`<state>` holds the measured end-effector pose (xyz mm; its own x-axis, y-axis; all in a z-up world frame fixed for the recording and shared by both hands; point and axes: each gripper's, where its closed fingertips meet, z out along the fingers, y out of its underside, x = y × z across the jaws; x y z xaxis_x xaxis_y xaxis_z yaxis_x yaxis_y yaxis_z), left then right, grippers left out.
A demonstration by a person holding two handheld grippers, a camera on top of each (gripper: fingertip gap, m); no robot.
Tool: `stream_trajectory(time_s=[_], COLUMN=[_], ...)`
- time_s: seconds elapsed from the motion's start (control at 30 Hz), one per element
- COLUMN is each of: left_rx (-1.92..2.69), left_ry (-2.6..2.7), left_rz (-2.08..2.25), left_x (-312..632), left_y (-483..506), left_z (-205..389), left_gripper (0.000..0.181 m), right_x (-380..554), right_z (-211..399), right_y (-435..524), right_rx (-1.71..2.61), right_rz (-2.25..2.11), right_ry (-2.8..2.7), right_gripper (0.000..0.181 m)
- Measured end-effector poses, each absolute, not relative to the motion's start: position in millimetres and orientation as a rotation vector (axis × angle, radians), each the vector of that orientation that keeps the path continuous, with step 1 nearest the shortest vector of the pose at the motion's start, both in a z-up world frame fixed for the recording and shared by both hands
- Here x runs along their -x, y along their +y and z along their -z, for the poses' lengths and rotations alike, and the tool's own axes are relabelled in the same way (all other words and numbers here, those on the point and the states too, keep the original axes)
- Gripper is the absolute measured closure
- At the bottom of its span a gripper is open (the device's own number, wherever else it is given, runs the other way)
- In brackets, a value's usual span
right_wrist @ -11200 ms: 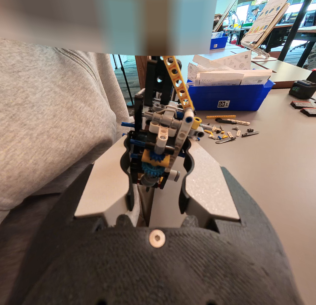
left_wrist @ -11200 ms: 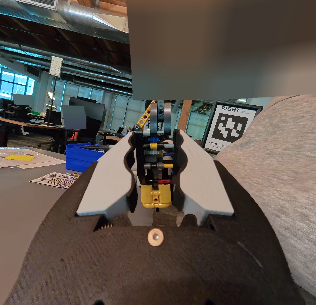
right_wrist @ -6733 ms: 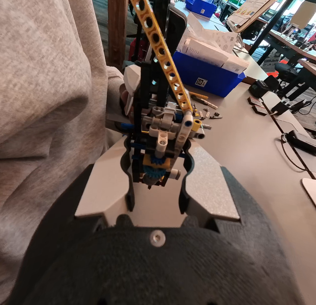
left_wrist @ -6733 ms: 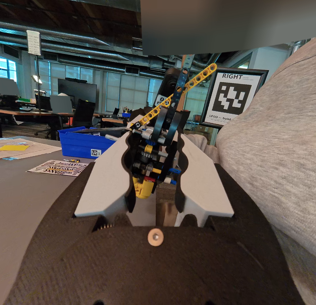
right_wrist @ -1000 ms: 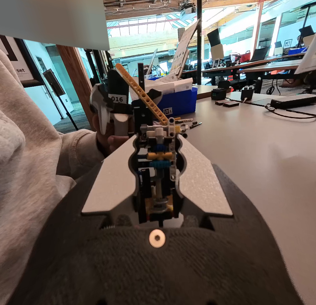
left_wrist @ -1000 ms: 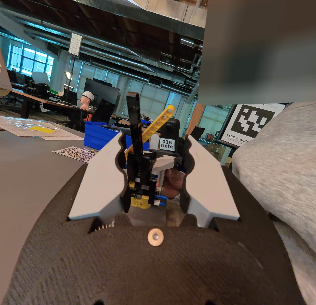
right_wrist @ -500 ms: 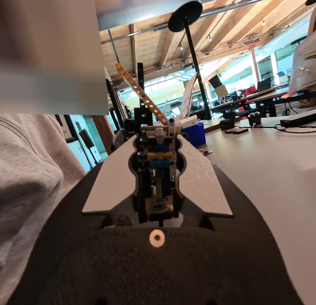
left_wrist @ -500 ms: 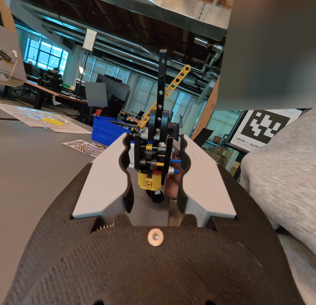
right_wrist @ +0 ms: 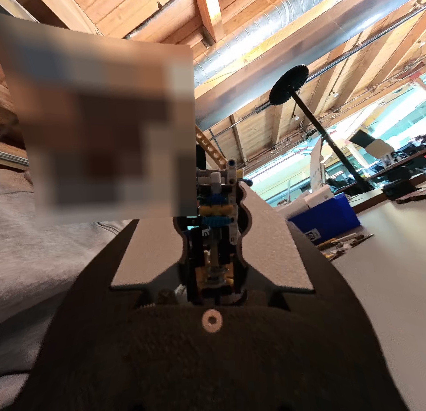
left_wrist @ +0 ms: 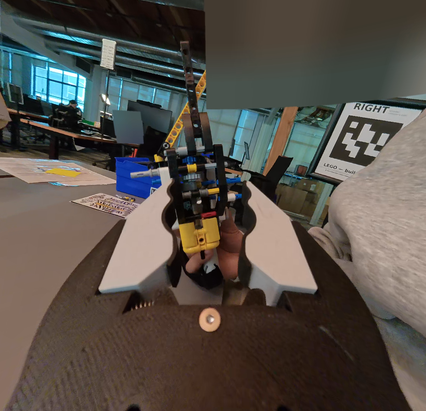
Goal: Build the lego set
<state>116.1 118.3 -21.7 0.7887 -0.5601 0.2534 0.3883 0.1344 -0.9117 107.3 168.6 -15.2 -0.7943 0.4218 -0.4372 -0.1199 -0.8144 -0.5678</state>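
Partly built lego assembly of black frames, grey axles, blue gears and a yellow block [left_wrist: 198,206] is held up off the grey table [left_wrist: 46,227], a long yellow holed beam [left_wrist: 182,120] and a thin black beam [left_wrist: 187,72] sticking up from it. Left gripper [left_wrist: 206,192] has its grey fingers [left_wrist: 143,233] spread, gaps on both sides of the assembly, not touching it; a person's hand [left_wrist: 227,240] shows between them behind the yellow block. Right gripper [right_wrist: 208,217] is clamped on the assembly [right_wrist: 216,217], its right finger [right_wrist: 267,236] pressed against the grey side beam; left fingertip hidden by a blur patch. Grey sweatshirt sleeve [left_wrist: 380,203] crowds the right edge of the left view. Blue plastic bin [left_wrist: 133,176] beyond the left gripper, contents not visible; striped printed sheet [left_wrist: 106,205] in front of it, papers with a yellow note [left_wrist: 62,171] farther left. Blue plastic bin [right_wrist: 327,217] in the right view holds white paper booklets [right_wrist: 318,198], loose small lego parts [right_wrist: 341,245] on the table just beside it. Framed black-and-white marker sign [left_wrist: 366,139] with writing stands behind.
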Motion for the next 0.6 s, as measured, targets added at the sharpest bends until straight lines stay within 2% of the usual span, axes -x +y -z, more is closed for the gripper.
stream_trajectory(time_s=[0.3, 0.6], left_rx=[1.219, 1.195], left_ry=[0.134, 0.129], left_rz=[0.685, 0.653], left_x=[-111, -117], left_y=[115, 113], left_z=[14, 8], left_gripper=[0.131, 0.134], right_x=[-101, -94], right_z=[21, 23], right_y=[161, 153], right_rx=[0.781, 0.792], right_rz=[-2.804, -2.805], right_ry=[-0.736, -0.770], right_gripper=[0.143, 0.143])
